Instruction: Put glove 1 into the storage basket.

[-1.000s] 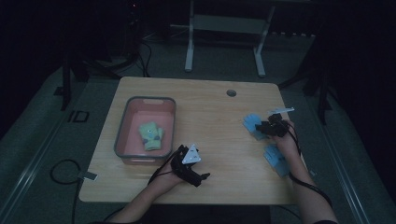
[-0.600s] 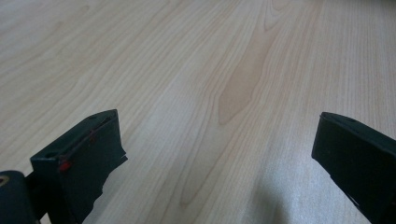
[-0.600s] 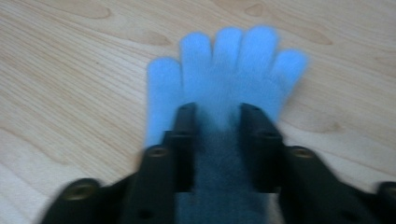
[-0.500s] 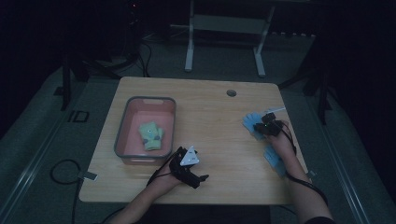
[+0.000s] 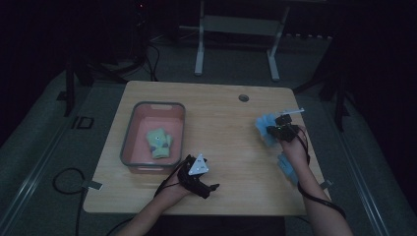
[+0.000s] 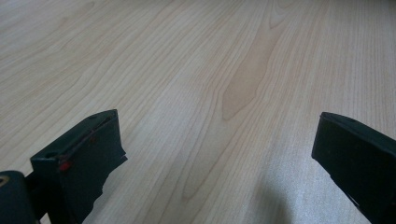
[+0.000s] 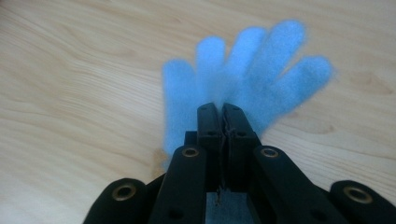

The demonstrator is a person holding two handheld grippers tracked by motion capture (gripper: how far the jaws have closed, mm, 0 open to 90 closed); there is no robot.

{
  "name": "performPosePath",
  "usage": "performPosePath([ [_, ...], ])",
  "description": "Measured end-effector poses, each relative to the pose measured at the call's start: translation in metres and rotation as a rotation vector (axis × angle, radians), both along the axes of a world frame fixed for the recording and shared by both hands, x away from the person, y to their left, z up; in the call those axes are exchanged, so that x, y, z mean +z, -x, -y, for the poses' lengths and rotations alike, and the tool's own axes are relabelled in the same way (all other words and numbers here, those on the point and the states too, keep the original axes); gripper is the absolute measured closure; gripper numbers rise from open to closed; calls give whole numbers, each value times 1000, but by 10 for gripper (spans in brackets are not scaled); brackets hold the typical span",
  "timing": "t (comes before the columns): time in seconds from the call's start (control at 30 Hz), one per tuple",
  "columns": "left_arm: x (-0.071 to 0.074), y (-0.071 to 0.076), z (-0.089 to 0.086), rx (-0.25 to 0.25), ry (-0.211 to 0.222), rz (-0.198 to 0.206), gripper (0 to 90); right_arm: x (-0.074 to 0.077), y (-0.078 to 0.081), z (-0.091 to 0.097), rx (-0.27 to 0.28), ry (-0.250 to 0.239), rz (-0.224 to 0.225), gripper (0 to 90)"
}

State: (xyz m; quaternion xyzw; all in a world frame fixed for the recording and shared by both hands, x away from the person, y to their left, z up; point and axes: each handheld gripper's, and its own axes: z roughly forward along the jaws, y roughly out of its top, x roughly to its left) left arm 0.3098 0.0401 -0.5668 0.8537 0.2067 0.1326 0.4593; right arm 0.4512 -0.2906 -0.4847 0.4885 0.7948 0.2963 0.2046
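Looking down from the high view, a pale wooden table (image 5: 231,128) carries a grey-rimmed pink tray (image 5: 129,136) at the left, with a green glove (image 5: 159,143) lying inside it. The left gripper (image 5: 209,187) rests near the table's front edge, a grey three-cornered plate on top. The right gripper (image 5: 269,131) has just been closing its jaws and pinches a blue glove (image 5: 265,129) at the table's right side; a second blue glove (image 5: 286,167) lies near the same forearm. No writing can be read on anything on the table.

From the left gripper view, the two black jaws stand wide apart over bare wood grain, nothing between them.

From the right gripper view, the jaws are clamped together on the blue glove (image 7: 243,84), whose fuzzy, soft fingers fan out beyond them, detail the high view leaves too small to see.
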Motion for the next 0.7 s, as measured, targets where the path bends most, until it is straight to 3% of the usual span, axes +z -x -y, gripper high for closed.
performPosePath([
  [0.17,0,0,-1,6,5,-1,20,22,30,-28,20,-33,33,873],
  [0.27,1,1,-2,10,5,6,19,26,50,-44,17,-88,26,873],
  [0.3,1,2,-2,17,-1,18,20,26,55,-48,15,-98,23,873],
  [0.33,1,3,-2,21,3,24,20,25,64,-53,-11,-149,12,874],
  [0.47,4,5,-1,27,1,40,20,19,85,-67,-34,-201,8,873],
  [0.53,5,6,-1,25,7,49,20,13,92,-76,-26,-192,17,871],
  [0.57,6,7,-1,25,16,48,19,10,94,-80,-13,-217,17,870],
  [0.7,5,8,-1,22,23,50,19,2,99,-89,-50,-234,13,870],
])
